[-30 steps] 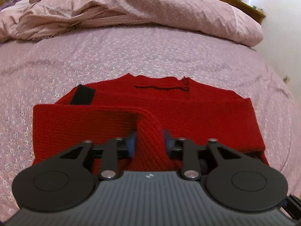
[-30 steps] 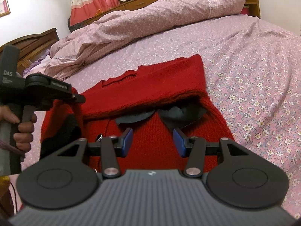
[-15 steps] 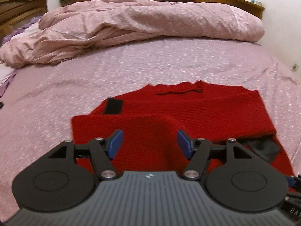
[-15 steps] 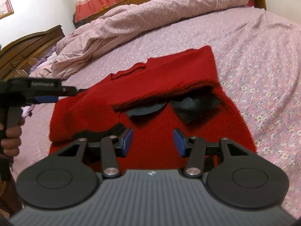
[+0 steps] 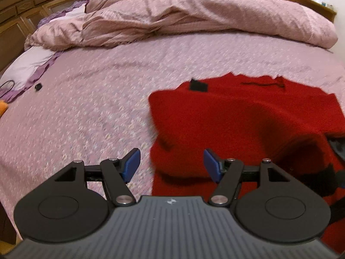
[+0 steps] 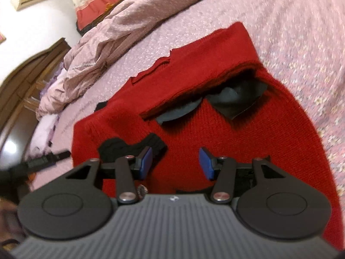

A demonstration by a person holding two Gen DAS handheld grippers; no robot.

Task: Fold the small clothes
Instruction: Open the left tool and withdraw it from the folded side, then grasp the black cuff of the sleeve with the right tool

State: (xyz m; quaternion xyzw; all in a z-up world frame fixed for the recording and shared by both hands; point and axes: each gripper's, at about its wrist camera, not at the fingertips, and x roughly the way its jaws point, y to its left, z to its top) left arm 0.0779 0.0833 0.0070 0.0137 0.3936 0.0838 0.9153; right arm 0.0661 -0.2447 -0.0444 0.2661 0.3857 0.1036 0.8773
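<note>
A red knit sweater [image 5: 237, 116] lies on the bed with both sleeves folded in over its body; black cuffs and grey patches show on it. My left gripper [image 5: 169, 165] is open and empty, hovering over the sweater's left edge. In the right wrist view the sweater [image 6: 248, 133] fills the middle, with a black cuff [image 6: 131, 145] and grey patches [image 6: 232, 99] showing under the folded sleeve. My right gripper [image 6: 175, 161] is open and empty above the sweater's lower part. The left gripper shows blurred at the left edge [image 6: 41, 161].
The sweater lies on a pink floral bedsheet [image 5: 90, 108]. A crumpled pink duvet [image 5: 183, 15] lies along the far side. A wooden headboard [image 5: 25, 6] and a purple-edged pillow [image 5: 23, 69] are at the left. A curtain [image 6: 90, 0] hangs behind.
My left gripper let go of the folded sleeve, opened, and moved back and left off the sweater. The sleeve now lies flat. My right gripper tilted and moved closer.
</note>
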